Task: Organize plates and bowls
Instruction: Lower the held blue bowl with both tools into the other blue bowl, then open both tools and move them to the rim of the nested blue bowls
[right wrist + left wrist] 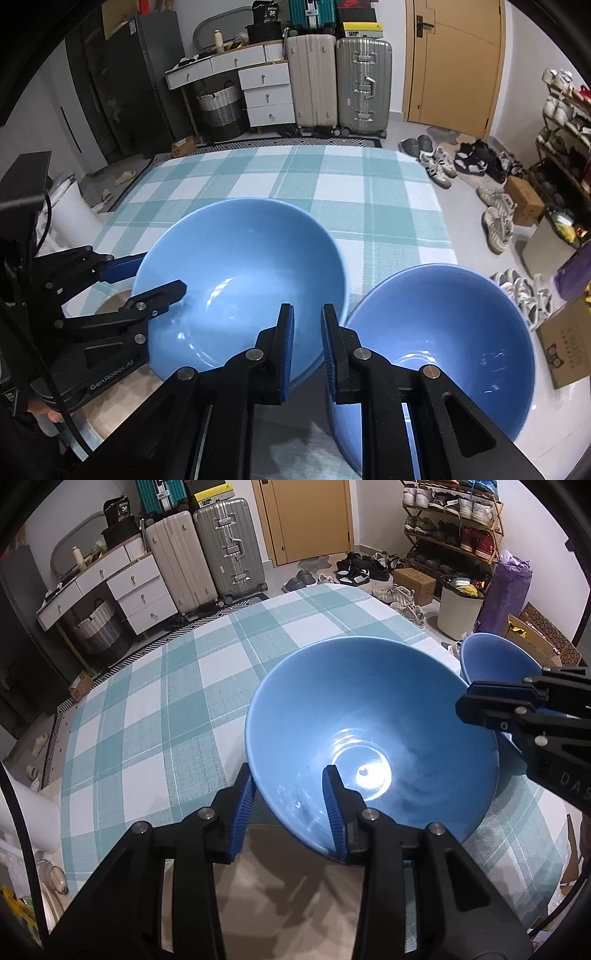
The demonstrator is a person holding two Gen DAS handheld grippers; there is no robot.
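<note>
A large blue bowl (373, 738) is tilted above the checked tablecloth (155, 709). My left gripper (290, 775) straddles its near rim, one finger outside and one inside, and holds it. It also shows in the right wrist view (240, 273) with the left gripper (162, 273) on its left rim. A second blue bowl (443, 347) is at the right, tilted; my right gripper (308, 314) is shut on its left rim. In the left wrist view this bowl (491, 657) peeks out behind the right gripper (476, 701).
A beige round plate or mat (280, 893) lies under the large bowl near the table's front edge. Suitcases (340, 85), a white drawer unit (266, 92), a shoe rack (454, 520), shoes and cardboard boxes (569, 350) surround the table.
</note>
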